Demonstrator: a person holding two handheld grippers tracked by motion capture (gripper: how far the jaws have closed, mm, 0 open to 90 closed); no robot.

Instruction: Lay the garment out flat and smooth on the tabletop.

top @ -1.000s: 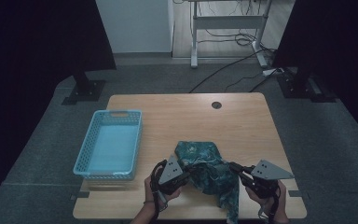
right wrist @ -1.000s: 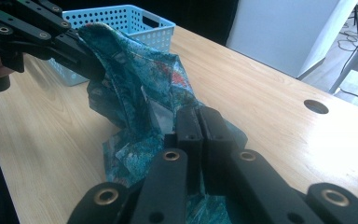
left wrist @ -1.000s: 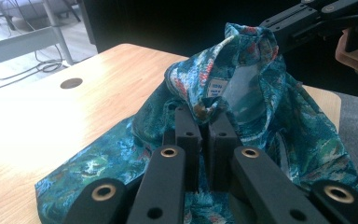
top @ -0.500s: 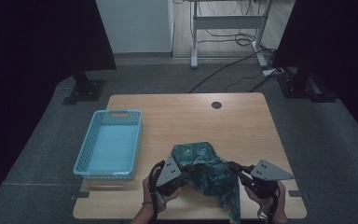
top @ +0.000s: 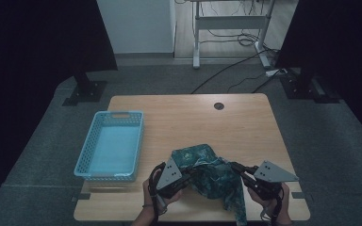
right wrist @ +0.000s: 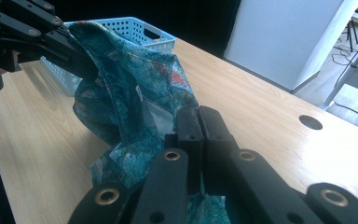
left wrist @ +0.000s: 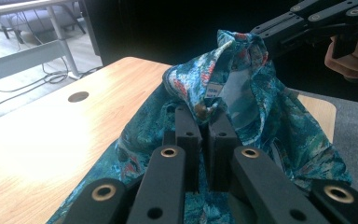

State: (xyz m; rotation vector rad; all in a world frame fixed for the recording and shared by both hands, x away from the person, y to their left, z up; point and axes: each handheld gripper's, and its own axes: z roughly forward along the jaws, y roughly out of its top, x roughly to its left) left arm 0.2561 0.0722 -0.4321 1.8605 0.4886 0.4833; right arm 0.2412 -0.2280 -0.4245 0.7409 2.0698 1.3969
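Observation:
A blue-green patterned cloth (top: 208, 173) lies bunched near the table's front edge, one end hanging over it. My left gripper (top: 189, 175) is shut on a raised fold at the cloth's left side. In the left gripper view the jaws (left wrist: 204, 115) pinch the cloth (left wrist: 247, 98) just under a small white label. My right gripper (top: 235, 168) is shut on the cloth's right side. The right gripper view shows its jaws (right wrist: 198, 116) closed on the fabric (right wrist: 135, 88), with the left gripper (right wrist: 32, 32) farther off at the upper left. The cloth is lifted between both grippers.
A light blue perforated basket (top: 111, 146) stands on the left of the wooden table (top: 193, 117). A round cable hole (top: 218, 106) sits near the far edge. Desk legs and cables lie on the floor beyond the table.
The left gripper and the cloth's raised fold have edged slightly to the left. The right gripper has stayed put, and both grips hold.

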